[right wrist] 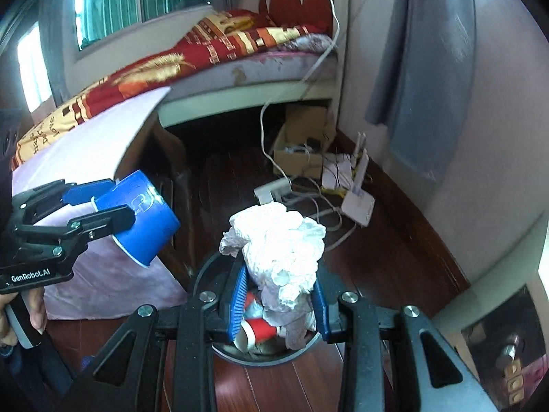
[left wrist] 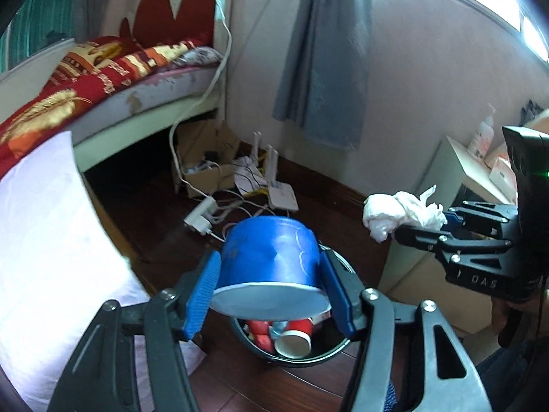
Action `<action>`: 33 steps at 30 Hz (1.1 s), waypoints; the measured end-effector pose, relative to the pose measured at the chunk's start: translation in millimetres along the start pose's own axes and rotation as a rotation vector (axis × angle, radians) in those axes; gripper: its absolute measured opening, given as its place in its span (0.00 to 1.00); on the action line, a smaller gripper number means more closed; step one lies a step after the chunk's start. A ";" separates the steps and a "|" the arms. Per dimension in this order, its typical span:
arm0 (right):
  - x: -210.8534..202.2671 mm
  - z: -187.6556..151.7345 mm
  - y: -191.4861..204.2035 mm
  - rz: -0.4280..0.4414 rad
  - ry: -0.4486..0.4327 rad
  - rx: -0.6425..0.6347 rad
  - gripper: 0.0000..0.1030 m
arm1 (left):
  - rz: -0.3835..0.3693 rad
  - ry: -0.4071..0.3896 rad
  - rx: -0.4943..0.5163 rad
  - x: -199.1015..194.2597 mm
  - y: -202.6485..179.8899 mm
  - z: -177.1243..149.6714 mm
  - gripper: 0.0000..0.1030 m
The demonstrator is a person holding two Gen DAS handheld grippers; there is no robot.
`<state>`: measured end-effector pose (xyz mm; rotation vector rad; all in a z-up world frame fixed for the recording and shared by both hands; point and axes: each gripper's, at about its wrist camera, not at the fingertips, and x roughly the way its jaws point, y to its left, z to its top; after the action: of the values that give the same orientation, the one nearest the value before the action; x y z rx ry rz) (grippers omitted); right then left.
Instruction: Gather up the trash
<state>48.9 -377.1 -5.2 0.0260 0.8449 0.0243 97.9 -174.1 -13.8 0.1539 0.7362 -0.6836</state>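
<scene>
My left gripper (left wrist: 271, 261) is shut on a blue paper cup (left wrist: 267, 250), tipped on its side with its white rim toward the camera. The cup hangs over a round black bin (left wrist: 308, 360) on the wooden floor; red paper cups (left wrist: 295, 336) lie inside. My right gripper (right wrist: 278, 271) is shut on a crumpled white tissue wad (right wrist: 274, 237), also above the bin (right wrist: 274, 360). In the left wrist view the right gripper (left wrist: 422, 221) comes in from the right with the tissue (left wrist: 394, 211). In the right wrist view the left gripper (right wrist: 120, 202) carries the cup (right wrist: 147, 226) at the left.
A white-covered table (left wrist: 51, 240) stands left of the bin, a bed (left wrist: 103, 68) behind it. A cardboard box (left wrist: 206, 168), routers (left wrist: 281, 195) and a power strip (left wrist: 200, 214) with cables lie on the floor beyond. A pale cabinet (left wrist: 456, 171) with a bottle is at the right.
</scene>
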 end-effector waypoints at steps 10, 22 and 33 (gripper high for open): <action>129.9 -49.3 -11.5 0.005 0.309 -0.018 1.00 | 0.013 0.293 -0.039 110.7 13.6 -36.3 0.70; 116.1 -34.9 -6.8 -0.048 0.237 0.040 1.00 | 0.106 0.234 -0.034 85.6 17.4 -48.2 0.95; 69.5 -12.7 20.3 -0.113 0.198 0.022 1.00 | 0.133 0.144 -0.066 28.9 27.3 -32.0 1.00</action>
<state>85.3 -354.5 -65.0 -0.0037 1.0431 -0.0903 112.3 -156.4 -59.5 0.1917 0.8775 -0.5244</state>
